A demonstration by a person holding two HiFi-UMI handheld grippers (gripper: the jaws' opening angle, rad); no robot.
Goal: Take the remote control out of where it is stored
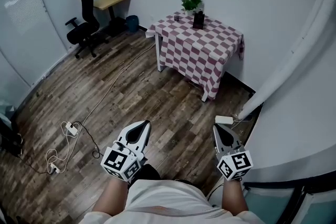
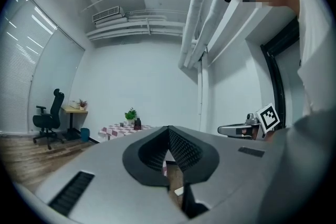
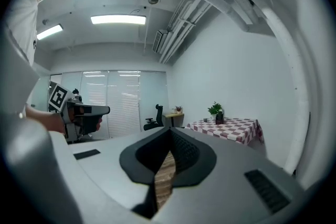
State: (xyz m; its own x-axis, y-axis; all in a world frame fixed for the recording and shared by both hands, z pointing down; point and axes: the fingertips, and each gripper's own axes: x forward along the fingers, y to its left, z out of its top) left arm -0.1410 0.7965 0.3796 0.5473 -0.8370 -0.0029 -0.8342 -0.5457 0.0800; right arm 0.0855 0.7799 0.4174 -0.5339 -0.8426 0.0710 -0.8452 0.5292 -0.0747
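Standing well back from the work, I hold my left gripper (image 1: 140, 127) and right gripper (image 1: 220, 131) out level in front of me. Both pairs of jaws are closed together with nothing between them; only the wooden floor (image 1: 131, 97) shows through the slit below each pair.

The remote control I cannot pick out from here. My best guess is that it sits in the dark upright thing (image 1: 198, 20) at the far side of the tabletop (image 1: 210, 55), which wears a checked cloth, just beside the potted plant (image 1: 192, 2). At this range I cannot tell holder from remote.

If that is right, I expect a light, stiff plastic bar, smooth-sided and apt to slip between hard pads. I would open one pair of jaws only a little wider than its narrow width, take it across the two long edges near whatever end stands proud of the holder, and draw it straight along its own length. The holder looks small and probably light, so it may lift or tip with the remote; my other jaws should steady it. The plant is close enough to knock.
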